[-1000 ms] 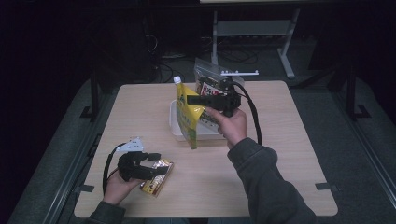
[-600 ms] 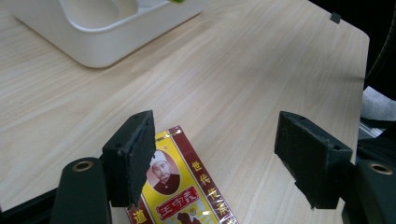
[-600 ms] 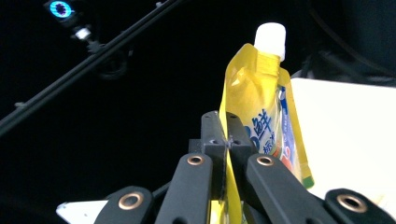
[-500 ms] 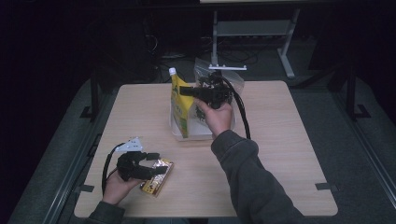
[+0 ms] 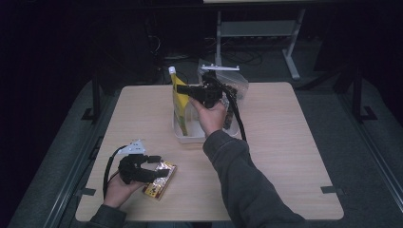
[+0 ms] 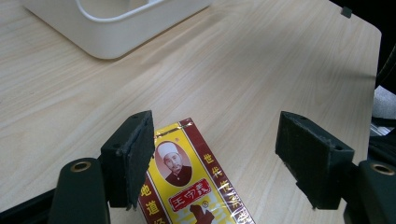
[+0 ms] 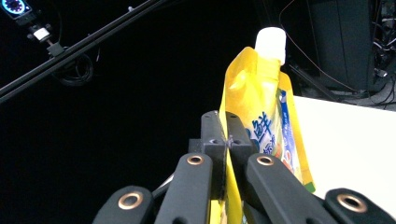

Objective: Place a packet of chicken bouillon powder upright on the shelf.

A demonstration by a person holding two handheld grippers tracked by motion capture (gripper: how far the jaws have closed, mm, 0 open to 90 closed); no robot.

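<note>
**A:** Pouch (image 5: 179, 102) pinched by its edge in the right gripper (image 5: 202, 93), jaws pressed tight on it. Hanging over the white bin (image 5: 187, 137), bottom end dipping inside. Looks like mid-placement?

**B:** Yep, probably lowering it in. Next up: ease down, then let go without tipping. Long axis near upright, white cap (image 7: 271, 43) pointing up.

**A:** And the left gripper (image 6: 219, 156)?

**B:** Spread wide, straddling the red-yellow box (image 6: 198, 186) lying flat at the table's near left. Not gripping yet. Box's long axis running roughly away toward the bin.
</note>
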